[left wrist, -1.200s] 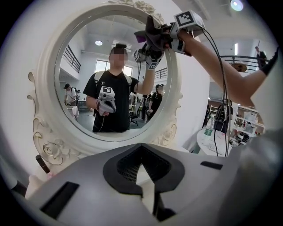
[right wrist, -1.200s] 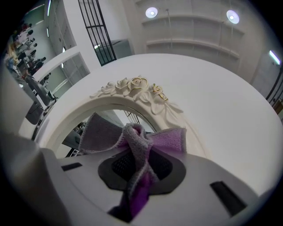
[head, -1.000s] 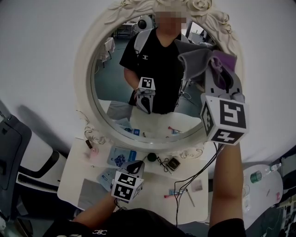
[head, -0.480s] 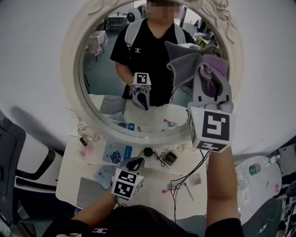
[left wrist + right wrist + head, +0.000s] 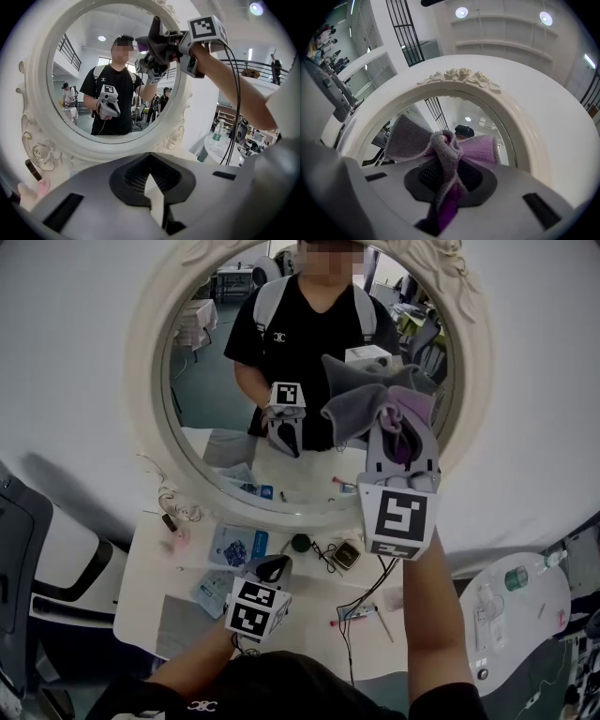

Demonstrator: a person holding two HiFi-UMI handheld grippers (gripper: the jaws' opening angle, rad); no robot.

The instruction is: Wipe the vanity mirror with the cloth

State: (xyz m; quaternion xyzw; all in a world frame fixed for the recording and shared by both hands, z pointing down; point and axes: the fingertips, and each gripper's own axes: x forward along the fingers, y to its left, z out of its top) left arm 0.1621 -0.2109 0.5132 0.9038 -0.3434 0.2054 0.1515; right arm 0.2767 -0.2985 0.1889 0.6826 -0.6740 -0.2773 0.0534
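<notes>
While the right tongs (image 5: 398, 432) pinch the bunched grey-purple cloth (image 5: 361, 404) against, apparently, the right half of the vanity mirror (image 5: 225, 381) and the left tongs (image 5: 272, 570) idle closed and empty above the surface (image 5: 150, 587), wiping looks mid-stroke; the next move needs steady pressure sweeping leftward.

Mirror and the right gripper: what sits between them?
Only the cloth. The right gripper pinches it, and it bunches up ahead of the jaws toward the mirror. The right gripper view shows this best.
</notes>
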